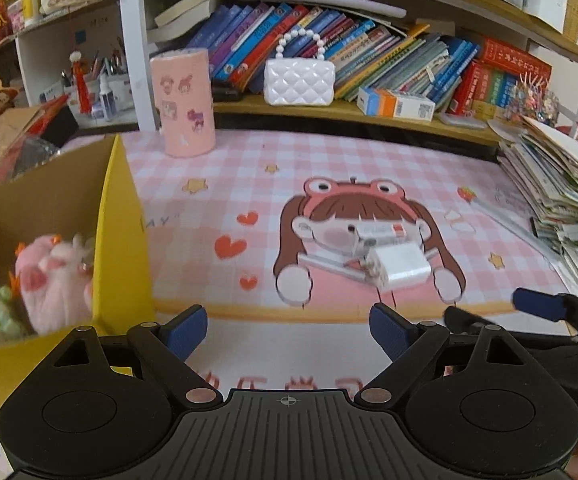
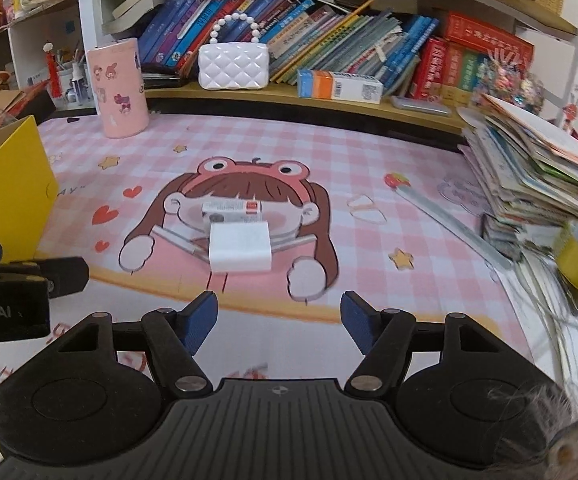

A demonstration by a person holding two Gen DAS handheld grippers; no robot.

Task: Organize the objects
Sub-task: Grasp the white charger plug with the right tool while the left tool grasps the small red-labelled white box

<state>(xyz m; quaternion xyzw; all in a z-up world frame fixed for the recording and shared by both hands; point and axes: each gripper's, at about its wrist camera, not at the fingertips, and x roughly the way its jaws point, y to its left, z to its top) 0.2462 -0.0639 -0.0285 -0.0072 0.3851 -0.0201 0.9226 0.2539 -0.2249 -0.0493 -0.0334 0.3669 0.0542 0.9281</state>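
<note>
As both hover – left tool (image 1: 289, 330) wide, empty | right tool (image 2: 279, 320) narrower, empty

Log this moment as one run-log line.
left gripper: open, empty | right gripper: open, empty, facing white charger | charger on mat, against small box | yellow box: plush toy inside

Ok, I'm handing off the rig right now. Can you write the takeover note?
Left tool: open, empty, beside the yellow box.
Right tool: open, empty, aimed at the white charger.
Charger rests on the pink desk mat, a small white carton just behind it.
Done: pink plush toy lies in the box.
Left: charger and carton not yet put away; probably grab the charger next.
</note>
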